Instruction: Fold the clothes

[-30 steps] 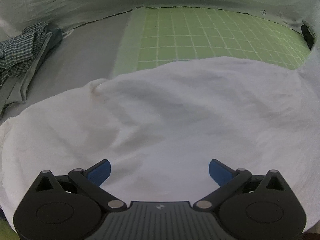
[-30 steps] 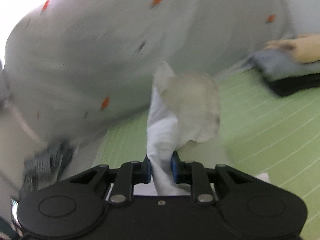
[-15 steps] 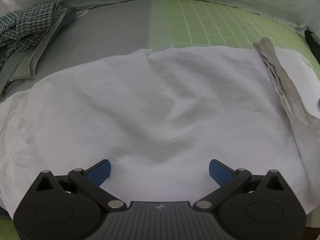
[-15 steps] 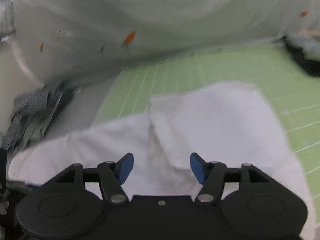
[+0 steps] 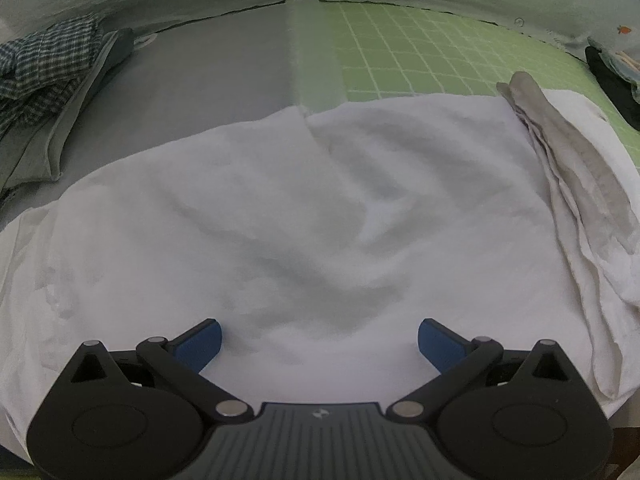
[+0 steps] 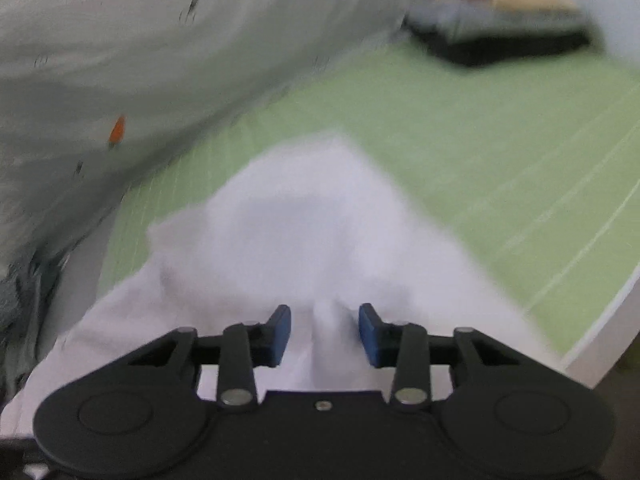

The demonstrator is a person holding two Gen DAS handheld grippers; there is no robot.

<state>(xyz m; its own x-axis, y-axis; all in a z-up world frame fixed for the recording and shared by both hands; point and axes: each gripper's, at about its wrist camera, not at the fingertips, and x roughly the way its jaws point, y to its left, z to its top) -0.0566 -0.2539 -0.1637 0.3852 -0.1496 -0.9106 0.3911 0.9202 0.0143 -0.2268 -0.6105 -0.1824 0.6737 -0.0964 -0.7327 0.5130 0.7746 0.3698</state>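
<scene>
- white garment [image 5: 280, 216] lies spread across grey table and green mat [image 5: 404, 56], far edge on the mat
- left gripper [image 5: 319, 340] wide open above its near edge
- right gripper [image 6: 324, 330] parted around a raised fold, not clamping
- bare mat [image 6: 500, 152] beyond

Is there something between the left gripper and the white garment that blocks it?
Nothing visible does. The left gripper is open directly over the white garment; only bare cloth lies between its fingers. The checked clothes lie far off at the left.

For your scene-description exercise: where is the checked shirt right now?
In the left wrist view the checked shirt lies crumpled at the far left, on the grey surface, beyond the left edge of the white garment.
</scene>
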